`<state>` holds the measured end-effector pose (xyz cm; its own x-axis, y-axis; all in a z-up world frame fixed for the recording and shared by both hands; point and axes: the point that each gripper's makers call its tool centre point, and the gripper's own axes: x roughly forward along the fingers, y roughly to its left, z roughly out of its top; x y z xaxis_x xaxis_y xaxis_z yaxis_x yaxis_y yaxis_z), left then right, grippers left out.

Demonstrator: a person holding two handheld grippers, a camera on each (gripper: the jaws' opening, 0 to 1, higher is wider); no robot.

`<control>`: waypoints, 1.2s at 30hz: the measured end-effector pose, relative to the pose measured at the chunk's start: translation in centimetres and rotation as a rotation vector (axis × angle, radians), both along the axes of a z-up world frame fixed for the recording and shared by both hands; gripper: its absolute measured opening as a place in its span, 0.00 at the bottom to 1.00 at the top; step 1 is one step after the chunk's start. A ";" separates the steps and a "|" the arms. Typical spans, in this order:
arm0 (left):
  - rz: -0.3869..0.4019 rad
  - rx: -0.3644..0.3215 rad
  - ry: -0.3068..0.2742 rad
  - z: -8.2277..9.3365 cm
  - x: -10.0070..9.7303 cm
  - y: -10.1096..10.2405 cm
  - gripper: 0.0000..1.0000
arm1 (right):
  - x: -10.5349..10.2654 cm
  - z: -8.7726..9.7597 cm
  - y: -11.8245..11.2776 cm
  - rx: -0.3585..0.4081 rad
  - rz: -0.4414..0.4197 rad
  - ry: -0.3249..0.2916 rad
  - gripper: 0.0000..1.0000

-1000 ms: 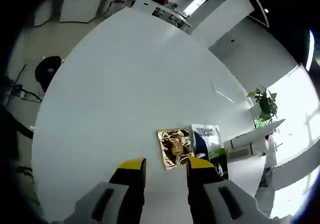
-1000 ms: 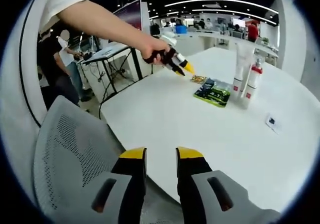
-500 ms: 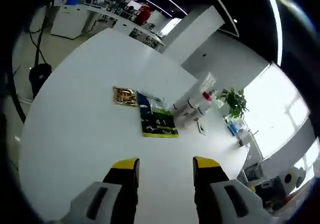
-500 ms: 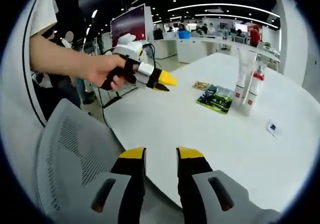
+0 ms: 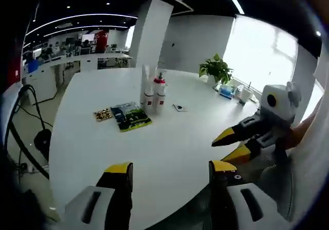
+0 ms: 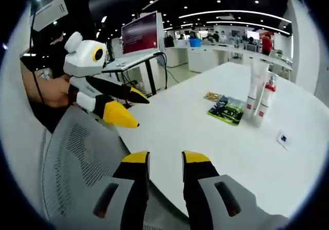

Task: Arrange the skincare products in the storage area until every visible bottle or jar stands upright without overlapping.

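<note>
Spanning both views: a large round white table (image 5: 169,137) (image 6: 216,137), its near edge just ahead of both grippers.
Chair: a grey mesh office chair (image 6: 72,173) sits between the right gripper and the table's near edge; its back also shows low in the left gripper view (image 5: 262,168).
Left gripper (image 5: 169,171): yellow-tipped black jaws spread apart with nothing between them, held above the near edge of the table. In the right gripper view (image 6: 131,109) it is held in a hand (image 6: 54,91) at the table's left edge, jaws apart and empty.
Right gripper (image 6: 165,158): yellow-tipped jaws slightly parted, gripping nothing, over the chair and the near edge. In the left gripper view (image 5: 231,145) it comes in from the right, tips spread.
Tall white tube (image 5: 147,86) (image 6: 254,88): upright, well in from the table's edge, far from both grippers.
White bottle with red cap (image 5: 159,91) (image 6: 266,99): upright, just beside the tube; whether they touch cannot be told.
Green-and-black flat packet (image 5: 131,118) (image 6: 227,110): lying flat just beside the two bottles.
Gold foil sachet (image 5: 103,115) (image 6: 212,96): lying flat next to the packet, on its side away from the bottles.
Small dark tag (image 5: 178,107) (image 6: 283,137): flat on the table, near the bottles.
</note>
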<state>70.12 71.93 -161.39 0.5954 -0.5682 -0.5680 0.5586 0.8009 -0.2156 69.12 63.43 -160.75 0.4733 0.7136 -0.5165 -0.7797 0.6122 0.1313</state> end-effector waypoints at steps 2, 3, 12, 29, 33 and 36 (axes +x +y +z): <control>0.017 0.091 -0.007 -1.3 -0.4 1.1 0.67 | -0.1 0.0 0.1 -0.002 0.006 -0.004 0.23; -0.004 0.136 -0.011 -1.5 -0.4 1.2 0.67 | -0.1 0.0 0.1 -0.003 0.009 -0.005 0.23; -0.027 0.192 -0.197 -0.8 0.8 -0.4 0.67 | -0.5 -0.6 0.0 -0.044 0.026 -0.007 0.23; -0.053 0.226 -0.208 -1.3 0.6 -0.6 0.63 | 0.0 -0.5 -0.6 -0.079 -0.002 -0.045 0.23; -0.034 0.246 -0.203 -1.6 0.8 -0.2 0.63 | -0.4 -0.7 -0.2 -0.073 0.026 -0.029 0.23; -0.035 0.263 -0.189 -2.1 0.7 -0.1 0.63 | -0.4 -0.7 -0.1 -0.063 0.028 -0.015 0.23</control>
<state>70.84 71.84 -163.49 0.6872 -0.4382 -0.5794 0.5968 0.7953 0.1064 68.70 63.34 -161.49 0.4614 0.6934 -0.5535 -0.7985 0.5965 0.0816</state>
